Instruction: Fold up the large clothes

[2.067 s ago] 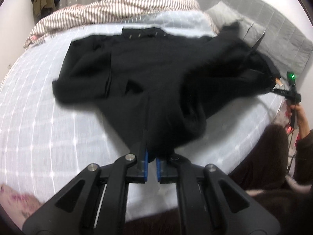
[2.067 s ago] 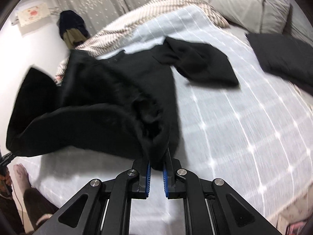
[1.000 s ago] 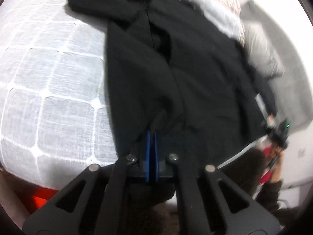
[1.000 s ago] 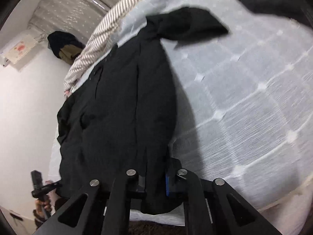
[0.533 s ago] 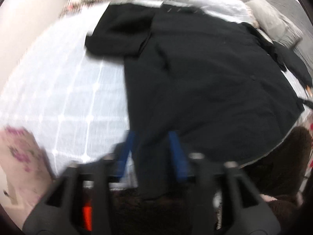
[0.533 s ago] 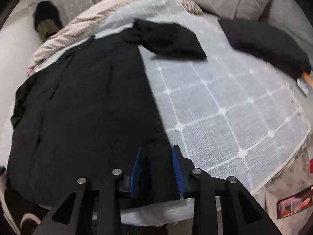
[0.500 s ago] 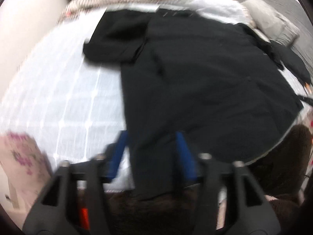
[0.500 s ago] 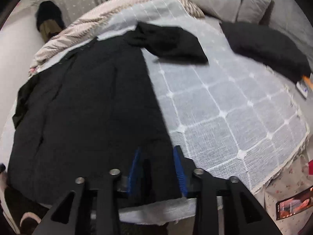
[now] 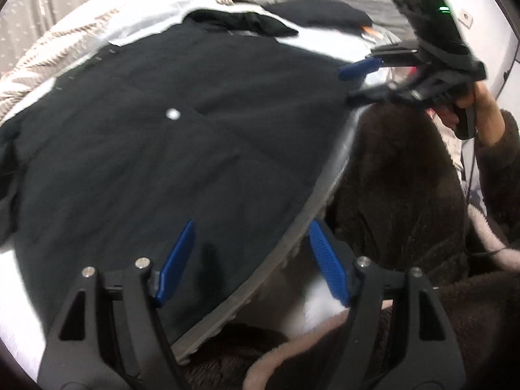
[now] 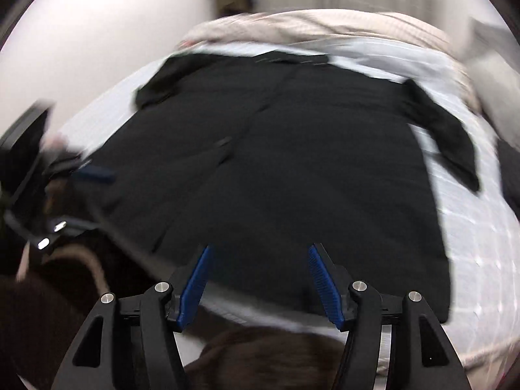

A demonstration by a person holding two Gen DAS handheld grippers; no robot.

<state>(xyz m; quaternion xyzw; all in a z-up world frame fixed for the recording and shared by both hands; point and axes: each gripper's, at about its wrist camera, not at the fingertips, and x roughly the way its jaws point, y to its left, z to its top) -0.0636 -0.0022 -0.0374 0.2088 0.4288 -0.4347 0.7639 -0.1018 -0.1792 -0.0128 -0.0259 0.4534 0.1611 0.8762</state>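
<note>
We see black coat (image 10: 292, 162) flat on bed (image 10: 471, 221), long axis hem-near to collar-far. Our left gripper (image 9: 250, 260), right gripper (image 10: 260, 273): jaws just opened, clear of cloth.

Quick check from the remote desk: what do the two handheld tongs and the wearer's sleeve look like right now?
Left tongs and right tongs match: black angular plastic frames with triangular cutouts, silver bolt heads, and ribbed blue pads. The right unit carries a green indicator light. The hand emerges from a dark brown fleece sleeve.
</note>
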